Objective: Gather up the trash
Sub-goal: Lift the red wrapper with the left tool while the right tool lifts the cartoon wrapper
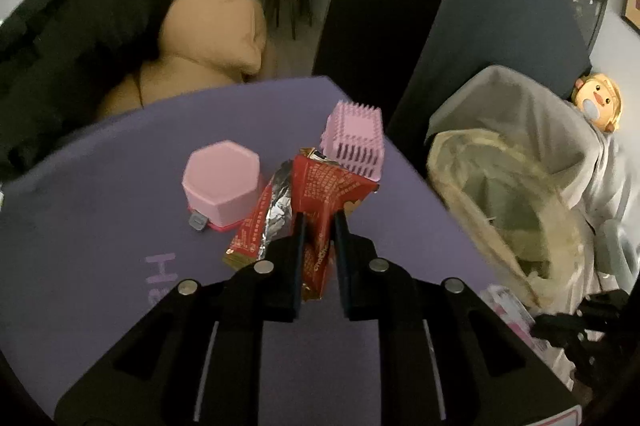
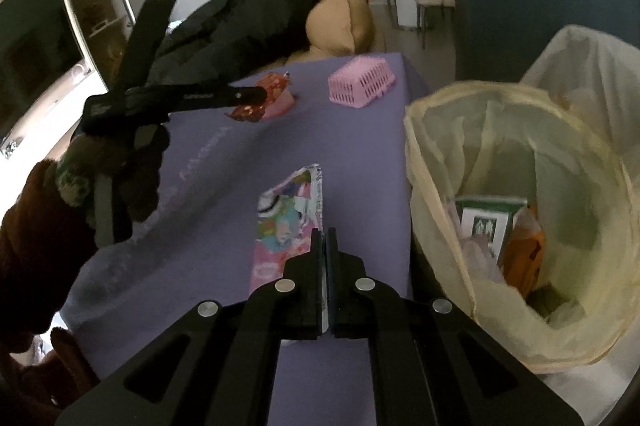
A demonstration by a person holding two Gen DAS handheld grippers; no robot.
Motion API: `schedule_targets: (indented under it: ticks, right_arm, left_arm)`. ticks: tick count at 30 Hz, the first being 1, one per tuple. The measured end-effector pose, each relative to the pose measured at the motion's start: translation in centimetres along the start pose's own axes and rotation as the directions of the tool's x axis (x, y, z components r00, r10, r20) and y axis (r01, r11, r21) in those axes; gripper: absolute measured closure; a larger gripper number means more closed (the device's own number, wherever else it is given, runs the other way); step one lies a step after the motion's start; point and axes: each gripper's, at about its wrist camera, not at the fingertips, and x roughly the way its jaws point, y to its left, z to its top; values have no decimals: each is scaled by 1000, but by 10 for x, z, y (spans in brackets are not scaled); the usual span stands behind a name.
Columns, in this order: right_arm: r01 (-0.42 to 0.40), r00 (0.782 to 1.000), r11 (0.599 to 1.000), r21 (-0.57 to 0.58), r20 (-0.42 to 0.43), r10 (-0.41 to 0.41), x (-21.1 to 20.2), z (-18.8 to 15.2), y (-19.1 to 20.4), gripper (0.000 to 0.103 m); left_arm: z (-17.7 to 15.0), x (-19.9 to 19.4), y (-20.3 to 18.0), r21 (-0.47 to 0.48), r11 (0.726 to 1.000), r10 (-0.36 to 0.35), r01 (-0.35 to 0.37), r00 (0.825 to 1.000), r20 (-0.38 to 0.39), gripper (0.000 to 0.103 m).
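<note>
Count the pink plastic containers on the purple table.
2. The hexagonal box sits left of the red wrapper held in the left claw; the slotted basket stands behind it, near the table's far corner.

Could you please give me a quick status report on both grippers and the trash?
Left gripper shut on red foil wrapper. Right gripper shut on colourful flat packet. Lined bin open alongside; nothing blocking.

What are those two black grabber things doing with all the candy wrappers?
A person is tidying trash off the purple table with two hand-held grippers. The left gripper is pinching a red snack wrapper, next to a pink box and a pink basket. The right gripper is shut on a colourful wrapper. Beside the table stands a lined trash bin with some rubbish already inside.
</note>
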Motion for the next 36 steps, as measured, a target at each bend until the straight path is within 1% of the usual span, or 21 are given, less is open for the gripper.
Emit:
schedule_targets:
  ticks: [2,5,8,12,15,18,19,21,24,26,29,32,34,36]
  right_arm:
    - [1,1000,1000,-8,26,-1,-8,6,0,99]
    - [8,998,1000,-19,65,-7,-21,15,-2,99]
    - [26,992,999,-32,123,-22,-40,25,-3,99]
    - [73,975,996,-44,212,-62,-70,42,-13,99]
    - [129,955,991,-36,275,-114,-94,53,-27,99]
    - [167,938,986,-16,310,-153,-109,59,-44,99]
    - [186,929,983,-4,325,-175,-117,60,-52,99]
    - [206,920,978,12,339,-198,-124,60,-63,99]
    - [238,901,970,56,359,-242,-137,58,-85,99]
    - [255,891,963,89,365,-270,-144,54,-100,99]
    - [279,877,951,131,370,-308,-154,46,-119,99]
    - [291,868,942,164,369,-332,-160,39,-135,99]
    - [296,865,937,182,365,-344,-161,35,-142,99]
    - [297,865,935,196,359,-350,-163,30,-151,99]
  left_arm:
    - [2,-16,-6,10,1000,1,-1,1000,29,90]
    - [7,-43,-20,40,999,27,-30,996,84,90]
    - [12,-65,-36,68,997,29,-38,992,121,90]
    - [19,-86,-59,97,995,10,-26,988,154,90]
    - [23,-95,-80,126,992,-14,-8,985,173,90]
    - [27,-97,-102,155,988,-43,15,982,183,90]
    - [30,-96,-107,159,987,-58,30,982,179,89]
    - [33,-93,-121,164,984,-102,75,981,166,89]
    - [36,-81,-147,185,975,-150,123,979,140,89]
    - [36,-68,-167,198,965,-192,169,976,104,89]
    - [34,-51,-191,211,952,-237,220,970,59,89]
    - [32,-28,-213,212,940,-276,268,961,7,89]
    - [32,-9,-224,199,928,-313,314,949,-35,88]
    - [30,5,-231,193,917,-342,349,937,-66,83]
